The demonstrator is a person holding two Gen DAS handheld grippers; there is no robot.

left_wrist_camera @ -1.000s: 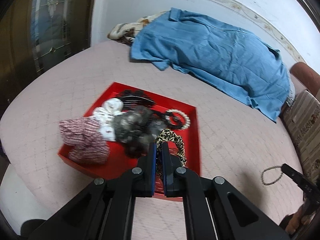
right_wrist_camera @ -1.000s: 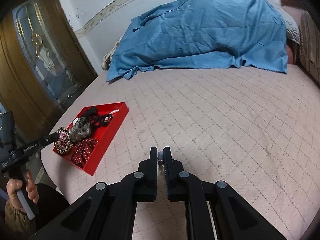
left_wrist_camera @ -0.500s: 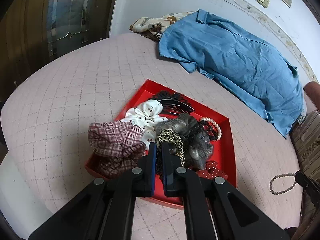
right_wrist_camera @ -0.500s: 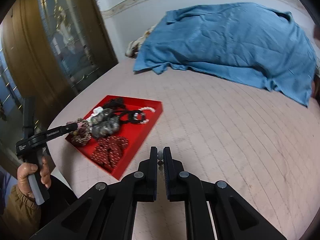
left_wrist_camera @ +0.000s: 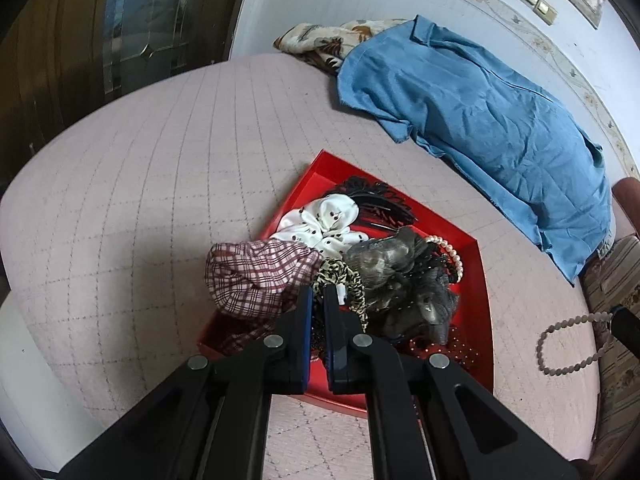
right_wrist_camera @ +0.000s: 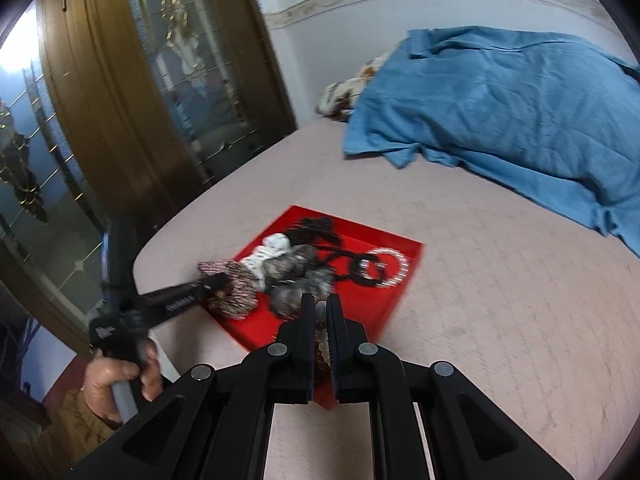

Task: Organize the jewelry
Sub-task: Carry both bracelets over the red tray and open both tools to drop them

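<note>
A red tray (left_wrist_camera: 478, 276) on the pink bed holds a plaid scrunchie (left_wrist_camera: 256, 276), a white dotted scrunchie (left_wrist_camera: 324, 220), a grey scrunchie (left_wrist_camera: 400, 276), a black comb and a pearl bracelet (left_wrist_camera: 452, 256). My left gripper (left_wrist_camera: 316, 292) is shut on a leopard-print scrunchie (left_wrist_camera: 344, 280) over the tray's near side. My right gripper (right_wrist_camera: 320, 304) is shut on a beige bead bracelet (right_wrist_camera: 322, 344), which hangs at the right edge of the left wrist view (left_wrist_camera: 560, 344). The tray (right_wrist_camera: 412, 256) lies just ahead of the right gripper.
A blue shirt (left_wrist_camera: 480, 120) lies across the far side of the bed with a floral cloth (left_wrist_camera: 320, 40) behind it. A wooden glass-paned door (right_wrist_camera: 120, 120) stands at the left. The bed's edge runs along the left and near side. A striped cushion (left_wrist_camera: 616, 280) sits at the right.
The left gripper has carried the leopard-print scrunchie further over the tray's left side. The right gripper has moved left with the bead bracelet and is now close to the tray.
</note>
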